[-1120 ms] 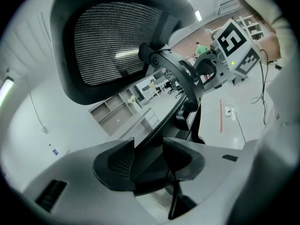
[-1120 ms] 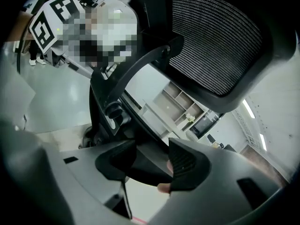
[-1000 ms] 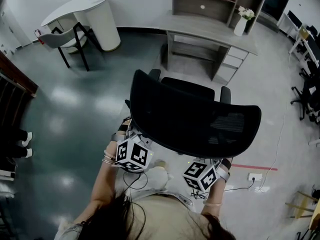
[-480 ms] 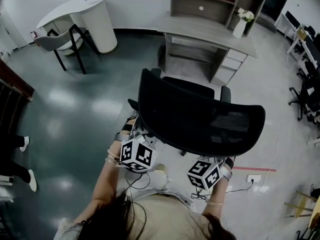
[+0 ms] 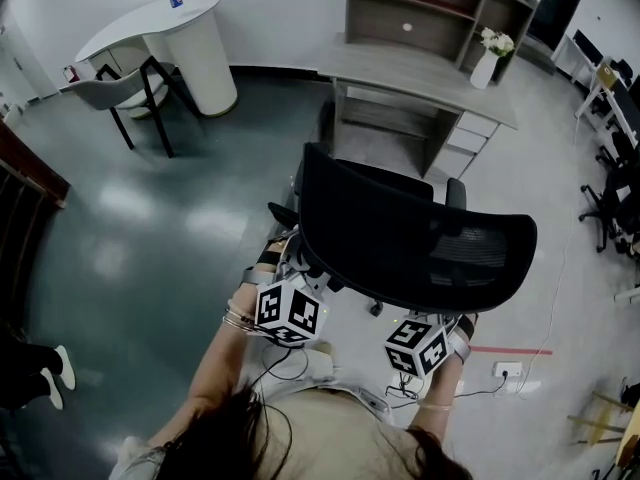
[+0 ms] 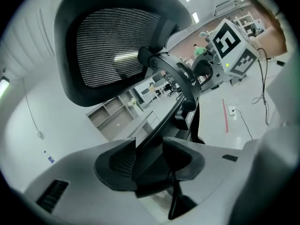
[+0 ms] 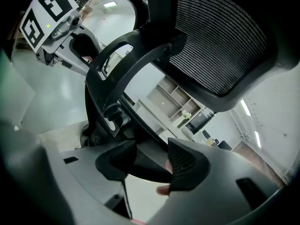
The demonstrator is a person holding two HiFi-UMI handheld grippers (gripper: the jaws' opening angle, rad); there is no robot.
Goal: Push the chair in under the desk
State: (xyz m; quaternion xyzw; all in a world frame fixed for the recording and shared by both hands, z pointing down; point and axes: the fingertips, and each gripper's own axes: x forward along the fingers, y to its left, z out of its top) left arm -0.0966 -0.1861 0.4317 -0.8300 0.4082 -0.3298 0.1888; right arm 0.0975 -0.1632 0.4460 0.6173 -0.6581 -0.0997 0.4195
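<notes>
chair [image 5: 410,233] short of desk [image 5: 420,68], floor [image 5: 380,146] between, left gripper [image 6: 150,161] and right gripper [image 7: 152,165] pinching it

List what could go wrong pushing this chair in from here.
1. The chair looks in line with the drawers of the desk, so an armrest may strike them.
2. A bump could topple the vase on the desk's end.
3. The left tongs and right tongs pinch only thin frame edges and might slip.

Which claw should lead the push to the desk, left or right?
Right, probably. The right claw grips the chair behind the backrest's middle, in line with the desk; the left claw grips near its left edge and could swivel it.
</notes>
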